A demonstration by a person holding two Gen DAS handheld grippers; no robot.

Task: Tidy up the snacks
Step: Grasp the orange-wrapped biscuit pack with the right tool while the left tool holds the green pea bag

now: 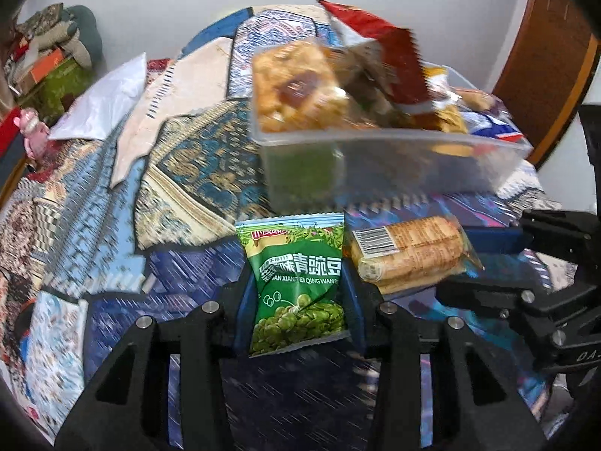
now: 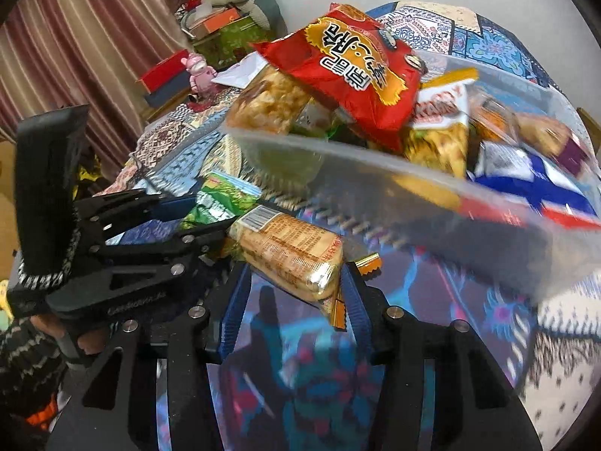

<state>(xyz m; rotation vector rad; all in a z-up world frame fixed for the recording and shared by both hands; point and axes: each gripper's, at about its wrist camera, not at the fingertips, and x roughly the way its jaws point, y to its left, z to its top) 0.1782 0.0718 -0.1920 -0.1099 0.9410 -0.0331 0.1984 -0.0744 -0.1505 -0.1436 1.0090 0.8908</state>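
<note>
My left gripper (image 1: 296, 267) is shut on a green pea packet (image 1: 296, 300), its blue pads pressing both sides and holding it upright. Just to its right, my right gripper (image 1: 462, 259) grips a clear-wrapped biscuit packet (image 1: 409, 251). In the right wrist view that gripper (image 2: 296, 270) is shut on the biscuit packet (image 2: 289, 248), held slanted. The left gripper (image 2: 195, 218) and green packet (image 2: 221, 199) show at the left. Beyond both stands a clear plastic box (image 1: 375, 139) (image 2: 338, 165) heaped with snacks, a red noodle bag (image 2: 353, 71) on top.
A patterned patchwork cloth (image 1: 188, 158) covers the surface. A white plastic bag (image 1: 109, 101) lies at the back left. A pink figurine (image 2: 199, 71), stacked boxes (image 2: 225, 26) and a curtain (image 2: 75, 37) stand beyond the left edge. A wooden door (image 1: 544, 56) is at the right. A person's patterned sleeve (image 2: 26, 349) shows.
</note>
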